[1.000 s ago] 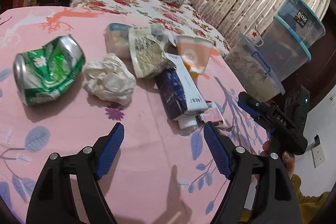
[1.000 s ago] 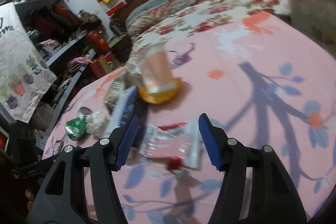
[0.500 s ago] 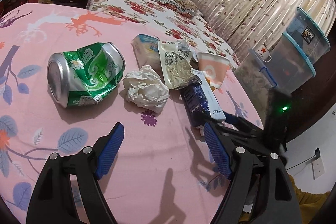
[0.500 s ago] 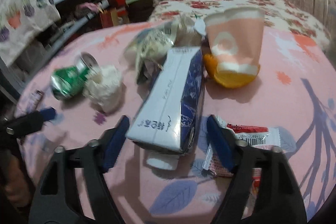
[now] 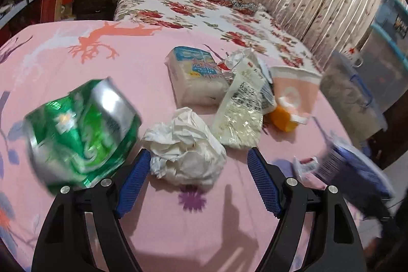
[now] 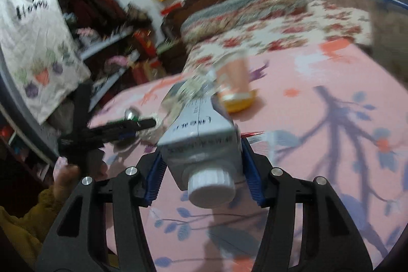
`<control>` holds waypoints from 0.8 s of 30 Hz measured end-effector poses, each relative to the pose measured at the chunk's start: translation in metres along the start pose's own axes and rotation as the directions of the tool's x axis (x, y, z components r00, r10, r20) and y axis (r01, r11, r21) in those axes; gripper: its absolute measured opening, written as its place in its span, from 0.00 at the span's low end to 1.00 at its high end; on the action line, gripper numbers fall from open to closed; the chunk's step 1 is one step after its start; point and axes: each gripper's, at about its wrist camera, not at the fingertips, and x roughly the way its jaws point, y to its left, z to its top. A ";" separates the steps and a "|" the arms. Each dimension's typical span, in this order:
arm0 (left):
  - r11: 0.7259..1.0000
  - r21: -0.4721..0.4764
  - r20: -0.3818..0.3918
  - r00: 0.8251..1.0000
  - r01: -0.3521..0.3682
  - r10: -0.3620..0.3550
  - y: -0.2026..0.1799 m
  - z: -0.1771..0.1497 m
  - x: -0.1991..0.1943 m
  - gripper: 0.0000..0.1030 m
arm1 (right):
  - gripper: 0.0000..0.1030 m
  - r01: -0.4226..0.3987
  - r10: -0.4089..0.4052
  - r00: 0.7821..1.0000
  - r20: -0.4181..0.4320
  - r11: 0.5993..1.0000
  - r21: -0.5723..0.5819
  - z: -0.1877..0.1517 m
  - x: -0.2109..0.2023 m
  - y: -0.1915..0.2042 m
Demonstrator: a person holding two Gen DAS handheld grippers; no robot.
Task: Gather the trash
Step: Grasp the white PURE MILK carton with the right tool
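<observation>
Right claw (image 6: 202, 179): I read its jaws as closing on the carton (image 6: 201, 142), which sits between both blue pads at frame centre, white cap (image 6: 211, 186) toward the camera, body pointing away to the upper middle. The pads press its 2 sides.

Left claw (image 5: 197, 182): jaws stand apart, nothing clamped. The paper wad (image 5: 185, 145) lies just ahead, its near edge between the 2 fingertips and close to the left pad. The green can (image 5: 81, 131) lies left of the wad, blurred. The cup (image 5: 293, 93) stands upper right, on the pink cloth (image 5: 204, 233).
</observation>
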 end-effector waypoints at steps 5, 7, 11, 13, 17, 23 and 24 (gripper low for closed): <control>0.998 0.005 0.005 0.998 -0.067 0.067 -0.007 0.000 0.006 0.48 | 0.55 0.118 -0.123 0.987 0.103 0.992 0.045 0.005 -0.029 -0.029; 0.999 -0.004 0.025 0.998 -0.051 0.051 -0.008 -0.006 -0.008 0.47 | 0.55 0.165 -0.172 0.977 0.126 0.984 0.060 0.007 -0.034 -0.041; 0.999 0.034 0.072 0.997 0.020 -0.022 -0.019 -0.026 -0.043 0.48 | 0.55 0.259 -0.266 0.959 0.097 0.963 0.081 0.001 -0.034 -0.070; 0.995 0.064 0.052 0.996 0.074 -0.077 -0.028 -0.035 -0.049 0.49 | 0.55 0.279 -0.285 0.957 0.056 0.956 0.096 -0.008 -0.032 -0.084; 0.979 0.154 -0.036 0.991 0.130 -0.126 -0.059 -0.060 -0.040 0.50 | 0.55 0.295 -0.296 0.955 -0.004 0.951 0.088 -0.026 -0.026 -0.092; 0.974 0.197 -0.078 0.992 0.114 -0.100 -0.081 -0.076 -0.019 0.54 | 0.56 0.314 -0.311 0.948 -0.062 0.947 0.059 -0.044 -0.012 -0.084; 0.975 0.194 -0.074 0.993 0.107 -0.094 -0.081 -0.077 -0.017 0.55 | 0.58 0.316 -0.313 0.948 -0.065 0.947 0.055 -0.046 -0.011 -0.082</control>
